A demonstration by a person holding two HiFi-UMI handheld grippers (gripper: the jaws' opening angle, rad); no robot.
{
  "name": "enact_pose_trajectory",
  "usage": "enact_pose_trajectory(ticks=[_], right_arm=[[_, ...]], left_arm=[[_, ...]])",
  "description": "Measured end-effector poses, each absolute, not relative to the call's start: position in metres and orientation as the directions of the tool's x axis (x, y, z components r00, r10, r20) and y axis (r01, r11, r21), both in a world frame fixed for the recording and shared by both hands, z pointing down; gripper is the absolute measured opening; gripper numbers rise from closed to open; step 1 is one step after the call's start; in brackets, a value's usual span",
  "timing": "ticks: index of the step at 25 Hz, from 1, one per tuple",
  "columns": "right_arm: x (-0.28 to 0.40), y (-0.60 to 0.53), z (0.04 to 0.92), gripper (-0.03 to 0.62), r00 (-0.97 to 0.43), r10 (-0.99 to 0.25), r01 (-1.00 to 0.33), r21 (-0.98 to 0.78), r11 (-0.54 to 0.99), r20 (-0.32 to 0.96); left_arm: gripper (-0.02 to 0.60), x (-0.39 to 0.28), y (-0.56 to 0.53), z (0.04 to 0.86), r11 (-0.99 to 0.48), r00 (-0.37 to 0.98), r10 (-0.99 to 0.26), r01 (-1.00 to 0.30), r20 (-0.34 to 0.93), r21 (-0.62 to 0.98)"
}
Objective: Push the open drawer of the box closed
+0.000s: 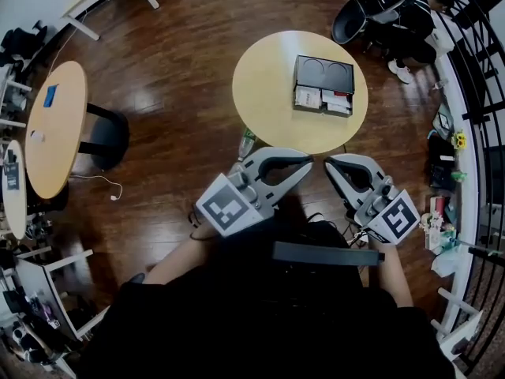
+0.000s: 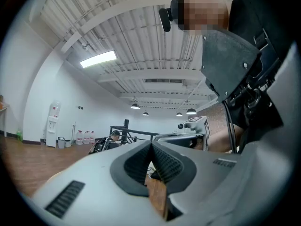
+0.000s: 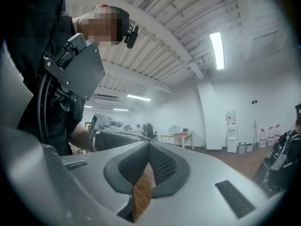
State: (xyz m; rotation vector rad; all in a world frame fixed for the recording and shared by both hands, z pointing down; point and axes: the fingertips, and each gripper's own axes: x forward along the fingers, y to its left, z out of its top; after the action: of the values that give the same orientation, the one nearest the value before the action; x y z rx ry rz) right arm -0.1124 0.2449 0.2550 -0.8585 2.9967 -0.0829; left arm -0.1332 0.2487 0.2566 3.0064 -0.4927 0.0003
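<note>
box (image 1: 324,74): on the round bench (image 1: 264,93), straight ahead of both grippers, well apart
drawer (image 1: 322,99): sticks out toward the person, long side left-right
left gripper (image 1: 307,163): jaws together, empty
right gripper (image 1: 330,163): jaws together, empty, about equally near

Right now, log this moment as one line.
drawer: open | box: on round table | left hand-held gripper: shut, empty, clear of box | right hand-held gripper: shut, empty, clear of box
</note>
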Motion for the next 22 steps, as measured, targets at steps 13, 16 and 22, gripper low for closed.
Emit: enact_pose_trajectory(ticks=[13, 16, 22], right_arm=[[-0.116, 0.189, 0.263, 0.018, -0.834, -0.552, -0.550, -0.069, 0.832, -0.012], [-0.096, 0.175, 0.269, 0.017, -0.835, -0.550, -0.548, -0.066, 0.834, -0.015], [-0.044, 0.148, 0.272, 0.017, -0.855, -0.517, -0.514, -0.074, 0.855, -0.031]], left_arm=[[0.032, -0.137, 0.190, 0.266, -0.944, 0.953, -0.304, -0.303, 0.016, 0.126], [0.032, -0.120, 0.177, 0.270, -0.942, 0.949, -0.314, -0.314, 0.022, 0.118], [0.032, -0.069, 0.150, 0.270, -0.932, 0.938, -0.344, -0.346, 0.029, 0.107]])
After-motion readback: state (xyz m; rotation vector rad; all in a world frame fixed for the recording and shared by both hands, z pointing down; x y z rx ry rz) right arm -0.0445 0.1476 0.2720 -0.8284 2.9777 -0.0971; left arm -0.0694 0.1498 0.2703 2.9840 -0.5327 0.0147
